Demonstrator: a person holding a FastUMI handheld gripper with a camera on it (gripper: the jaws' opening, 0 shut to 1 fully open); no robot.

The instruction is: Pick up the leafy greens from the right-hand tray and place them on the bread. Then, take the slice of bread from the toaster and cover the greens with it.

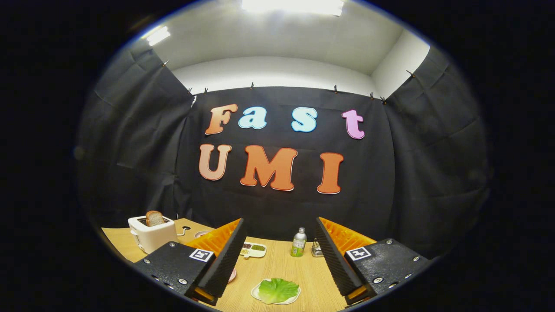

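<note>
1. The table (282, 264) is light wood and spreads out ahead of me to the black cloth wall.
2. My tongs (277, 255) hang above the table with the two fingers spread wide apart and nothing held between them.
3. The toaster (151, 234) is white and stands well off to the left, beyond my left finger, near the table's far left corner.
4. The leafy greens (277, 289) lie on a small white tray (256, 295), low between my two fingers, closer to me than their tips and touching neither one.
5. A slice of bread (154, 218) stands upright in the toaster's slot, its brown top sticking out.
6. A divided dish (255, 249) with small portions of something sits just past the tip of my left finger.
7. A green bottle (298, 242) with a silver cap stands upright beyond the fingers, near the wall.
8. A small clear jar (317, 248) stands just right of the bottle, partly hidden by my right finger.
9. A sliver of a pinkish plate (233, 274) peeks out beside my left finger; I cannot tell what it carries.
</note>
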